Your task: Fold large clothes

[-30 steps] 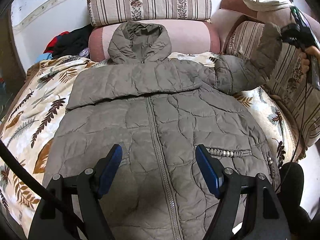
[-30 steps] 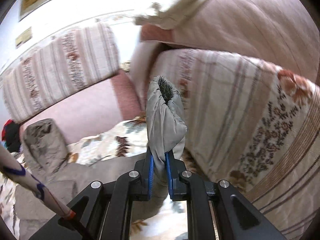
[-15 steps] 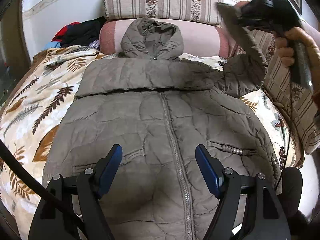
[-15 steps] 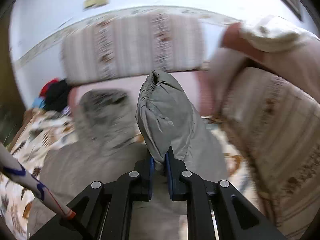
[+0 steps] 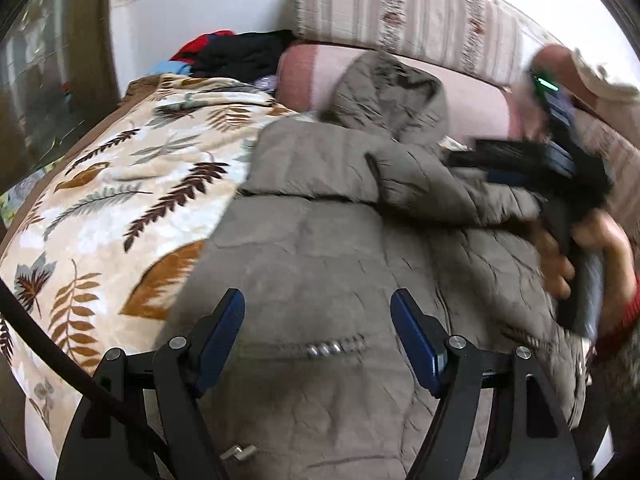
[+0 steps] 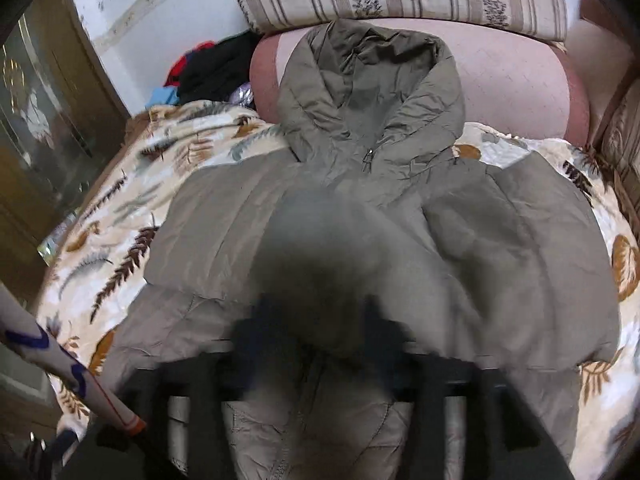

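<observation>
The jacket [image 5: 320, 264] lies front-up on the leaf-print blanket [image 5: 120, 208], its hood [image 6: 372, 92] propped against the pink cushion [image 6: 520, 80] at the back. One sleeve [image 5: 432, 188] is folded across the chest, its cuff end near the middle of the jacket.

The left gripper [image 5: 318, 340] hovers over the lower front near the beaded pocket trim [image 5: 332, 346], released, with both blue pads wide apart and nothing between them. The right gripper [image 5: 520, 164] sits low over the sleeve, held by the right hand [image 5: 568, 252]. In its own view the fingers and the cloth just ahead of them are a dark blur, so I cannot tell whether it is clenched on the sleeve or has let go.

Likely risks, judging from the layout:

1. The padded sleeve is springy. If it is dropped without being pressed flat, it may bounce up or slide back toward the striped cushion [image 5: 408, 4], undoing the fold.
2. If the right gripper pulls away with fabric caught in its fingers, the sleeve would drag off the chest and skew the shoulder line.
3. The hood leans on the cushion instead of lying flat; a later fold over it could bunch up and leave a lopsided bundle.
4. The slick shell may slip on the soft blanket when the hem is lifted.
</observation>
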A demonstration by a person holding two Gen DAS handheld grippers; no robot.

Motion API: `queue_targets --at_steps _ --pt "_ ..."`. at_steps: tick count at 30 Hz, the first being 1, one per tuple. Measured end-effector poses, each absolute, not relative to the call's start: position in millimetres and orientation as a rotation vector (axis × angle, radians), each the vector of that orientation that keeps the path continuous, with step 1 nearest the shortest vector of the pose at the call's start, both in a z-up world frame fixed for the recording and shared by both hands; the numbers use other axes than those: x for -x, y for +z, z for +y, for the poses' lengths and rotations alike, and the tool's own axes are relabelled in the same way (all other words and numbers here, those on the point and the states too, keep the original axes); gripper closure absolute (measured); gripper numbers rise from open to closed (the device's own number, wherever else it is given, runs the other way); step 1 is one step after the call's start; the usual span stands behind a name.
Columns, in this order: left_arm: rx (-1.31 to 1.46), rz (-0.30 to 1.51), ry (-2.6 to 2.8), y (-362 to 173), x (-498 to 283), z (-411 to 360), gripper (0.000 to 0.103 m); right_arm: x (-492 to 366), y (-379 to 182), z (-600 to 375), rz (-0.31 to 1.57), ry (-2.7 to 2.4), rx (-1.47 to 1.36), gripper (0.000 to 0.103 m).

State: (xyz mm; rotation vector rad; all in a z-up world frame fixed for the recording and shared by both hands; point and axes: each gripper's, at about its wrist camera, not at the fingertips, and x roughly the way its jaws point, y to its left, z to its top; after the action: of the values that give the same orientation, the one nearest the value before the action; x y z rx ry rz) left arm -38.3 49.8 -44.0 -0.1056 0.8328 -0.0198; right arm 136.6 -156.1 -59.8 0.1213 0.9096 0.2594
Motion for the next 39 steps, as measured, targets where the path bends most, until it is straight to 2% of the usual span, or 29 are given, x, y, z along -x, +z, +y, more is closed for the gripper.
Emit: queue_targets --at_steps 2,11,20,21,22,23,25,28,34,39 --pt "0.129 0.832 -0.024 -38.5 25.6 54.9 0.029 -123.9 -51.9 -173.5 0.873 0.241 -0.128 0.021" --pt "0.097 0.875 -0.177 -36.1 -74.6 18.0 0.023 -69.6 -56.1 -274.1 0.859 0.093 -0.256 0.021" --pt "0.216 1.113 -0.247 -108.5 -187.2 -21.3 0.023 -32.8 -83.1 -325.0 0.887 0.03 -0.374 0.021" --pt "0.237 1.138 -0.257 -115.0 -191.7 -26.1 0.036 -31.5 -86.9 -329.4 0.895 0.026 -0.387 0.021" --pt "0.245 1.155 -0.269 -117.7 -193.0 -31.3 0.057 -30.8 -90.8 -334.3 0.904 0.019 -0.398 0.021" --pt "0.232 1.175 -0.268 -119.0 -193.6 -37.6 0.06 -30.3 -93.5 -337.9 0.91 0.009 -0.405 0.021" --pt "0.215 1.164 -0.282 -112.8 -190.4 -45.1 0.077 -30.8 -97.3 -345.2 0.914 -0.011 -0.418 0.021" --pt "0.223 1.13 -0.303 -89.5 -190.7 -36.9 0.083 -34.3 -96.7 -349.3 0.91 -0.025 -0.432 0.021" --pt "0.188 0.959 -0.167 -39.9 -205.3 21.9 0.083 -59.1 -80.9 -332.8 0.886 -0.003 -0.362 0.021" --pt "0.16 0.978 -0.024 -63.9 -222.8 66.0 0.083 -108.5 -75.1 -297.5 0.866 0.003 -0.224 0.021"
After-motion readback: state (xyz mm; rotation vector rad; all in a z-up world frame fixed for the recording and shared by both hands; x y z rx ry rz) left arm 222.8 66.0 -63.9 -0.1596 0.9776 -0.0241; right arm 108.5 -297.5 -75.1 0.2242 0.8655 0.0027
